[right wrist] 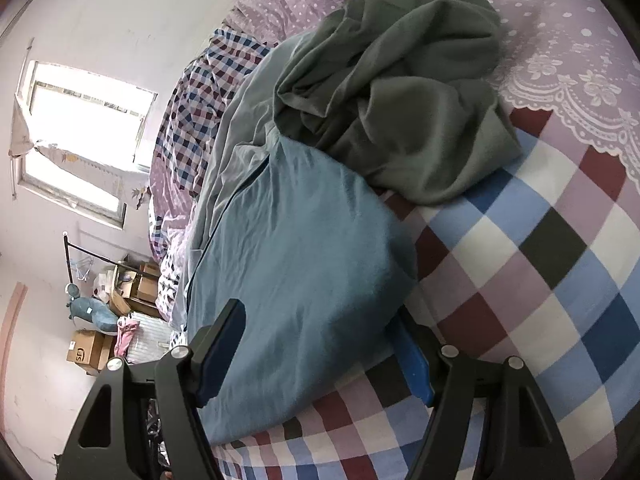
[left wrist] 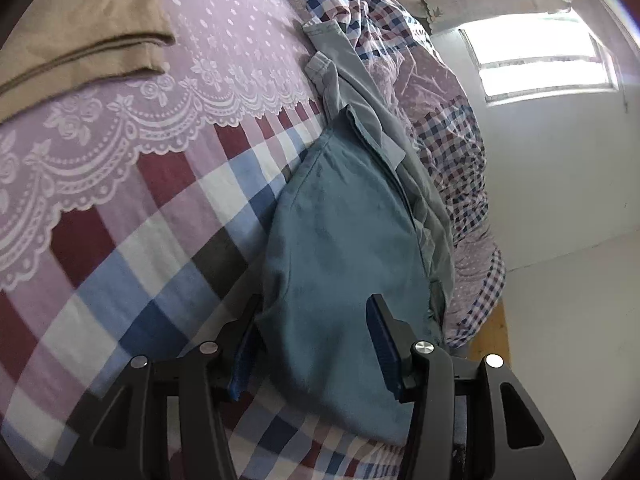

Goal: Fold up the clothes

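A teal blue garment (left wrist: 340,248) lies flat on the checked bedsheet (left wrist: 132,248). My left gripper (left wrist: 314,344) is open, its jaws standing on either side of the garment's near end. In the right wrist view the same teal garment (right wrist: 296,264) lies between the open jaws of my right gripper (right wrist: 320,356). A grey-blue garment (left wrist: 360,92) lies partly under it, along the bed's edge. A crumpled dark green garment (right wrist: 404,92) lies beyond the teal one in the right wrist view.
A folded tan garment (left wrist: 80,28) lies at the far left on the bed. A rumpled checked quilt (left wrist: 448,128) runs along the bed's edge. Beyond it are a window (right wrist: 84,120), white walls, and cardboard boxes (right wrist: 88,348) on the floor.
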Demonstrator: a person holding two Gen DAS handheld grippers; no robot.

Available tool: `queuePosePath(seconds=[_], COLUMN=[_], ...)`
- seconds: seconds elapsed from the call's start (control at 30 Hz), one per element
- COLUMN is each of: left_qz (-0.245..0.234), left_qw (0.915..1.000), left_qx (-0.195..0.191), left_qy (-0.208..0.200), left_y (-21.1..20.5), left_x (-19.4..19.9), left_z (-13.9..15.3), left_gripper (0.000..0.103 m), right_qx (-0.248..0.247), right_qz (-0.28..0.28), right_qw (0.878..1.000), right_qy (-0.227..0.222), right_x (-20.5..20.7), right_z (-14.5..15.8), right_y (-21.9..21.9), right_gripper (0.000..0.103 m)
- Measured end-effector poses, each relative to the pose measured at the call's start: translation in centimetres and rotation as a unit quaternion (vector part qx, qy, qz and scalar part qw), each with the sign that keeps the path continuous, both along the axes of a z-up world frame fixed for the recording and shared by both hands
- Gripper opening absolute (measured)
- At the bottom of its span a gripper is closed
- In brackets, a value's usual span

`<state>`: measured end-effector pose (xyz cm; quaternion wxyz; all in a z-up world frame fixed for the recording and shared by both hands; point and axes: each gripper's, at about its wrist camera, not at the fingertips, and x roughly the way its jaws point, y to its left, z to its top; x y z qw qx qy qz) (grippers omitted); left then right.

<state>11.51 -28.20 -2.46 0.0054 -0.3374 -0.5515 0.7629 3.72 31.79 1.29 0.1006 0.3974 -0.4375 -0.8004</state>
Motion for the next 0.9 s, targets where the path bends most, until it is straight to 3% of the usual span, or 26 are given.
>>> queuePosePath(seconds=[0.9], left_qz=[-0.029], left_qw=[0.9992], left_qx=[0.018], left_qy=[0.018], left_y=[0.5], left_x=[-2.8], left_z=[-0.6], left_gripper=[0.054], right_qx=[-0.015], right_qz=[-0.013], right_qw=[1.0], right_qy=[-0.004], right_x=[-1.9], right_z=[-0.6], right_y=[-0.6], right_gripper=[0.078])
